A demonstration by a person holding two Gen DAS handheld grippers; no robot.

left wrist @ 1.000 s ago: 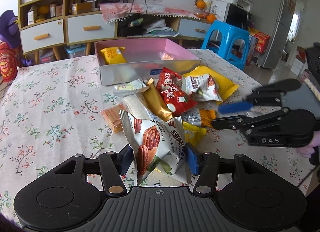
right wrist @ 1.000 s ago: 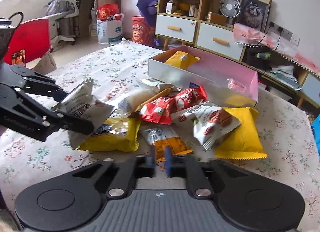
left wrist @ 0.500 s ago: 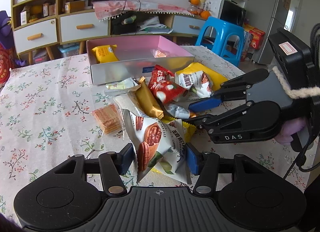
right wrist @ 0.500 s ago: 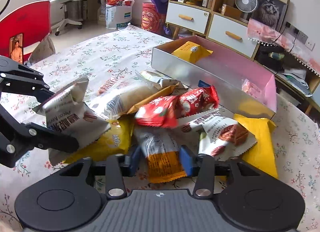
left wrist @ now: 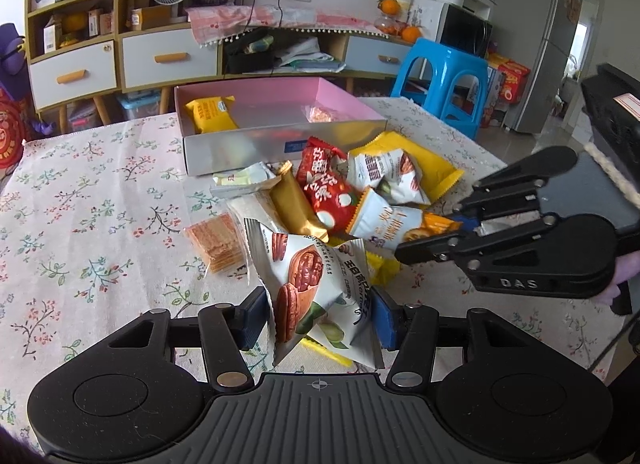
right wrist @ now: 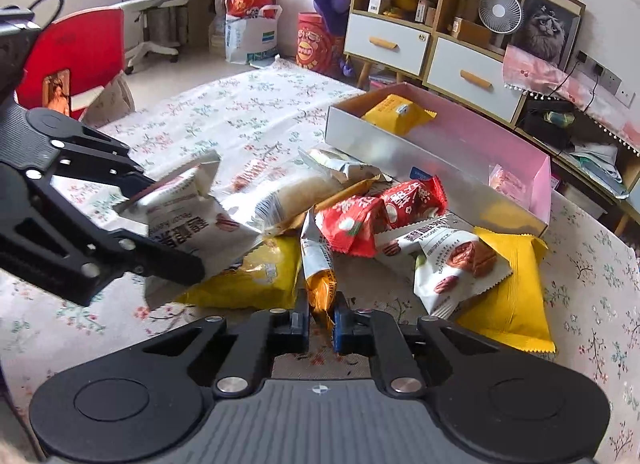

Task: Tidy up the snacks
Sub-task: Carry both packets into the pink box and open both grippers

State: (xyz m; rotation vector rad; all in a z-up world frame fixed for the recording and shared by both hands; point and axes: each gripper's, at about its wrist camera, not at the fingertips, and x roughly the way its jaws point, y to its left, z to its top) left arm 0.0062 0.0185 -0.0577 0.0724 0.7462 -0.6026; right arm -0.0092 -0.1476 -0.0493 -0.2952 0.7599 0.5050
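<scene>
My left gripper [left wrist: 318, 314] is shut on a white pecan snack packet [left wrist: 316, 288] and holds it above the floral tablecloth; it shows from the side in the right wrist view [right wrist: 188, 204]. My right gripper [right wrist: 321, 322] is shut on the end of a white-and-orange snack packet [right wrist: 318, 268], lifted at the edge of the pile; it also shows in the left wrist view [left wrist: 404, 224]. The pile holds red packets [left wrist: 324, 188], a yellow packet [right wrist: 512, 296], another pecan packet [right wrist: 452, 260] and a gold one [left wrist: 294, 204]. Behind stands the pink-lined box [left wrist: 280, 144].
The box holds an orange-yellow packet [left wrist: 208, 114] and a small clear bag [left wrist: 320, 114]. A stack of crackers [left wrist: 216, 240] lies left of the pile. A blue stool [left wrist: 440, 76], drawers and a red chair [right wrist: 76, 52] stand around the table.
My right gripper has closed on the white-and-orange packet and raised its end. My left gripper still holds the pecan packet, nearly still.
</scene>
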